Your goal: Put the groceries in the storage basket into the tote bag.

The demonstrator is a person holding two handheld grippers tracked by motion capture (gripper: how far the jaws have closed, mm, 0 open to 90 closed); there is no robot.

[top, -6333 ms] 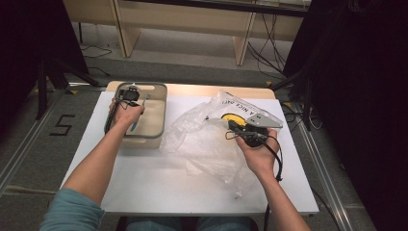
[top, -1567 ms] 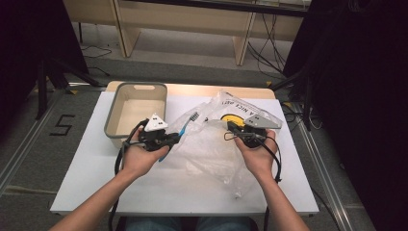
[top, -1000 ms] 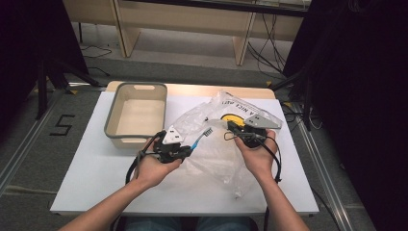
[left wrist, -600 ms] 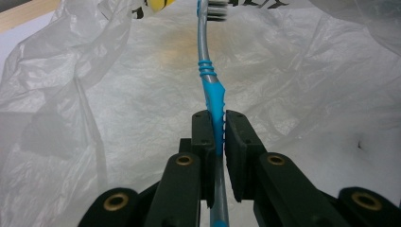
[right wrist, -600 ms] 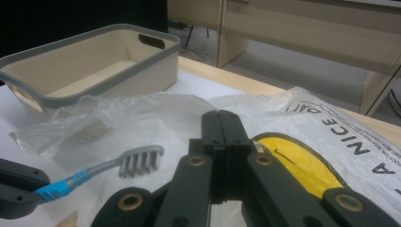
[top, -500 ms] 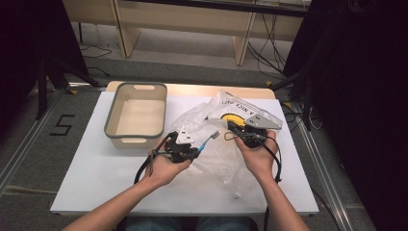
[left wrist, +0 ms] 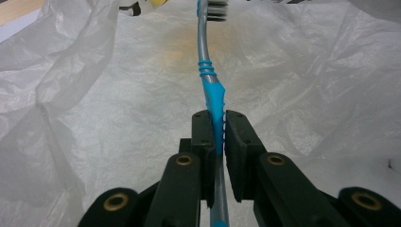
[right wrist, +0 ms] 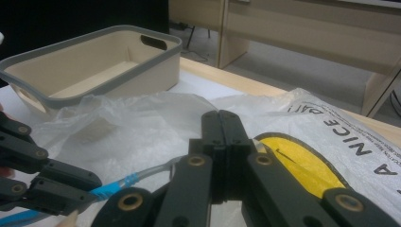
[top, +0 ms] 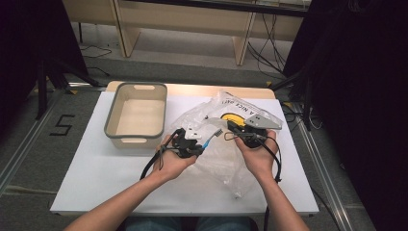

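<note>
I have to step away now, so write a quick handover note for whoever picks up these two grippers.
Left gripper: shut on the blue toothbrush, head pointing at the plastic bag.
Right gripper: shut, pinching the bag's edge near its yellow print.
Tray: empty, at the table's left rear.
Done: toothbrush is out of the tray and at the bag.
Left: likely slide it into the bag's mouth, then release both grips.

Overhead view facing forward-down; two close jaw-level views, all sharing the plastic bag [top: 226,144].
</note>
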